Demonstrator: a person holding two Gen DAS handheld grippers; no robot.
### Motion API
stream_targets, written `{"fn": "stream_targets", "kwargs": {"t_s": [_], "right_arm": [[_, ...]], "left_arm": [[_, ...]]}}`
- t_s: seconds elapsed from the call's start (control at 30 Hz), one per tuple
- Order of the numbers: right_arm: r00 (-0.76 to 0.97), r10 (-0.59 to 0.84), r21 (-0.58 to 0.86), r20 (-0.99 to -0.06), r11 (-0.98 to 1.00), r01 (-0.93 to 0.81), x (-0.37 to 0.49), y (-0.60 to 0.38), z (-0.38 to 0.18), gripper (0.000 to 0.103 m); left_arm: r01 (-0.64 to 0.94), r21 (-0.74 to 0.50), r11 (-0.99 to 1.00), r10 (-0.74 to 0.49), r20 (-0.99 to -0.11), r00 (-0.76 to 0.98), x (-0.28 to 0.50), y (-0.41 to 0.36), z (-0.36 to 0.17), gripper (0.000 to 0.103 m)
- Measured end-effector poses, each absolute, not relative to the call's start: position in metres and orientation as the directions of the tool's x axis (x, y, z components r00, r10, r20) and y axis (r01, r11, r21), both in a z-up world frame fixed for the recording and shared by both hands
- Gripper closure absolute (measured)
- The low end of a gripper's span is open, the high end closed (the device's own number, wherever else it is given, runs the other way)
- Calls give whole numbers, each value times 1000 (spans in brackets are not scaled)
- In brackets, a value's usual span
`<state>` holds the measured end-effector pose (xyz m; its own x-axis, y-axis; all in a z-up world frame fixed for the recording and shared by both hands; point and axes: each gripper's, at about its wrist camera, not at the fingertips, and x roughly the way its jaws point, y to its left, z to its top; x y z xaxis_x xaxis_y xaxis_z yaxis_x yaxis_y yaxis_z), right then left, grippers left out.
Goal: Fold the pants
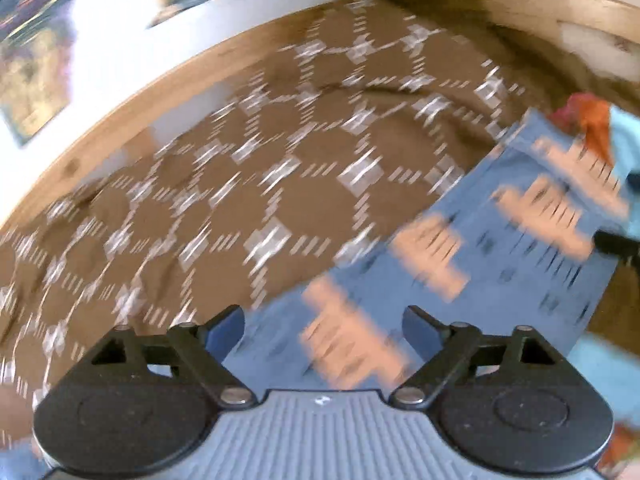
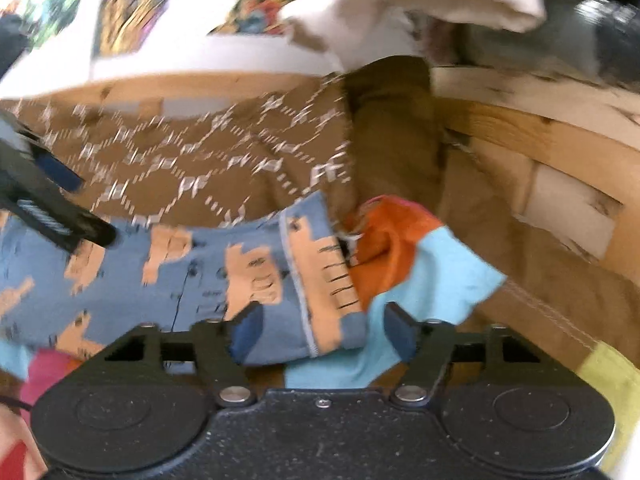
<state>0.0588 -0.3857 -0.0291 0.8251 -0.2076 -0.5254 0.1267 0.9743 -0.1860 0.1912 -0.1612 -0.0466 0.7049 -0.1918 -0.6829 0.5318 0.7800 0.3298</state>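
Both tongs gape apart, empty: left tongs [image 1: 324, 330] and right tongs [image 2: 322, 330] over blue pants [image 2: 192, 280] lying on brown patterned bedspread [image 1: 224, 184]. Orange-and-turquoise garment [image 2: 404, 264] touches pants' end. Frames blurred.

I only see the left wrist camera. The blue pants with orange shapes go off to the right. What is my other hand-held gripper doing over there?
Observer: The right hand-held gripper is open and holds nothing; its fingers straddle the hemmed edge of the blue pants.
Operator: Is anything hiding near it?
Observer: Yes, a pink cloth lies at its lower left.
Operator: And on the other side?
Observer: A yellow cloth lies at the far right.
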Motion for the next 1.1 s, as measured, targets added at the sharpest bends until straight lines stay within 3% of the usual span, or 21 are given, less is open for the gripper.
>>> {"fn": "stream_targets", "kwargs": {"t_s": [0.1,0.2,0.33,0.53,0.73,0.87,1.03,1.1], "right_arm": [[788,-294,-325,-541,937,126,69,-380,-39,18],[787,-347,-401,-510,905,139,68,-373,-39,10],[835,-328,-392,-442,908,149,58,-371,-23,1],[865,-320,-442,-387,887,130,109,-372,-9,1],[781,-449,-477,-434,850,224,159,-384,-35,1],[825,-453,-484,-339,836,260,141,-360,-25,1],[890,-164,-359,-426,933,0,119,-309,-18,1],[876,-66,-316,-478,943,-102,117,-289,-22,1]], "left_arm": [[495,358,792,-142,-680,720,179,-123,-76,10],[461,306,833,-146,-682,716,175,-82,-87,8],[410,240,880,-151,-676,721,182,-44,-66,7],[340,300,891,-100,-602,792,218,-13,-39,9],[331,283,900,-74,-649,757,271,12,-35,16],[401,201,894,-127,-744,656,299,28,-37,34],[507,206,837,-135,-820,556,315,24,-42,44],[512,221,830,-111,-835,539,319,17,-42,81]]}}
